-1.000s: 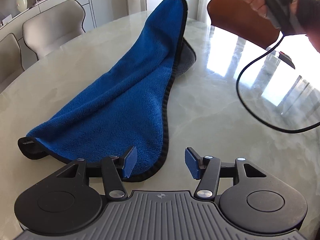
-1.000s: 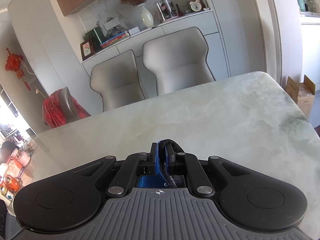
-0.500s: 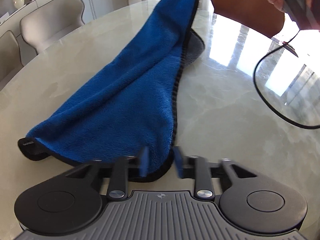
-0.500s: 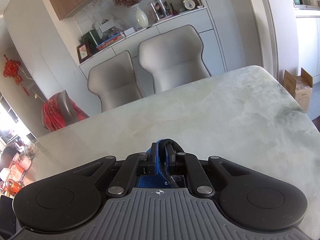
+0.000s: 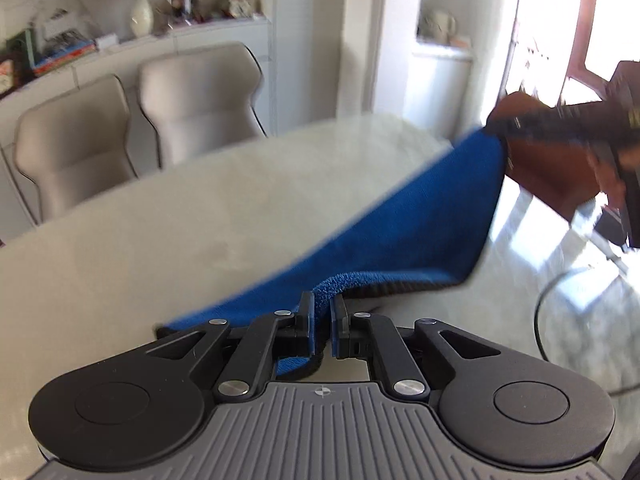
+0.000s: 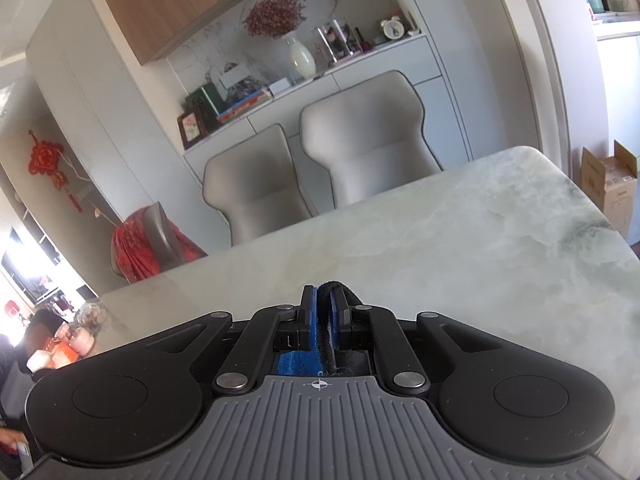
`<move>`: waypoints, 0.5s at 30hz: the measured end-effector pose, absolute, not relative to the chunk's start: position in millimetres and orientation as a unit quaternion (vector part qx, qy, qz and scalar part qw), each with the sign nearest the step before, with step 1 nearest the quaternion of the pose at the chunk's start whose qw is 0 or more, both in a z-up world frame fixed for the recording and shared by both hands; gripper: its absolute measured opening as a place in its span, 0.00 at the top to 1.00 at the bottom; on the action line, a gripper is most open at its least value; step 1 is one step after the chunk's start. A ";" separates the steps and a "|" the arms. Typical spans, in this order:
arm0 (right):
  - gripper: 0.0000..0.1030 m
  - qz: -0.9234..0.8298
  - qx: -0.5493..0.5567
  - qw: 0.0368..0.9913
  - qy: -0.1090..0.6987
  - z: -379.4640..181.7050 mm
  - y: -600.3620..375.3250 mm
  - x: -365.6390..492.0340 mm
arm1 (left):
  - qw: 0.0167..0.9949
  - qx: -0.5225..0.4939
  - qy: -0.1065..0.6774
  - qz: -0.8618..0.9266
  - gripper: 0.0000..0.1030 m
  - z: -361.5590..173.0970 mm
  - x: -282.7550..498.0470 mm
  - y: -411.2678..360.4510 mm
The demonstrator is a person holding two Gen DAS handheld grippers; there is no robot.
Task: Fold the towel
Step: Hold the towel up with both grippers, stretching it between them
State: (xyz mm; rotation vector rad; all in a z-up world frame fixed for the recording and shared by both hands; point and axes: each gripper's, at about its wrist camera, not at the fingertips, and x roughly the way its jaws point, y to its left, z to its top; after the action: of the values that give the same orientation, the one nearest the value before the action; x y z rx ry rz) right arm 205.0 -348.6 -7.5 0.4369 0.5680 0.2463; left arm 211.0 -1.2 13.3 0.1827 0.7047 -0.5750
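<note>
The blue towel (image 5: 400, 236) with black trim hangs stretched above the marble table (image 5: 160, 248) between my two grippers. My left gripper (image 5: 322, 312) is shut on one towel corner, the cloth bunched between its blue pads. My right gripper (image 5: 496, 126) shows blurred at the upper right of the left wrist view, holding the other corner higher up. In the right wrist view my right gripper (image 6: 323, 312) is shut on the towel's black-edged corner (image 6: 334, 290).
Two beige chairs (image 6: 320, 168) stand at the table's far side, with a sideboard of ornaments behind them. A brown chair (image 5: 560, 176) and a black cable (image 5: 540, 320) are at the right. A cardboard box (image 6: 612, 184) sits on the floor beyond the table's end.
My left gripper closed on the near towel corner and lifted it off the table, tilting its view up. The right gripper kept its grip and stayed raised.
</note>
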 end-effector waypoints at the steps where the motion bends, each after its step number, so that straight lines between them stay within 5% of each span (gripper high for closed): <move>1: 0.92 0.125 0.215 0.928 0.277 -4.5 -347.4 201.1 | 0.900 0.088 0.329 -0.271 0.94 22.0 207.9 2.9; 15: 0.92 0.163 0.262 0.925 0.223 75.6 -347.4 119.7 | 0.940 0.097 0.234 -0.228 0.93 125.1 142.8 53.8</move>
State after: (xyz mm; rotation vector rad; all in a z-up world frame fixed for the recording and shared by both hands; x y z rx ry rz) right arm 119.7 -347.4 75.6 0.5371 0.4584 0.3341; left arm 142.8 53.8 125.1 0.1983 0.4766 -0.4653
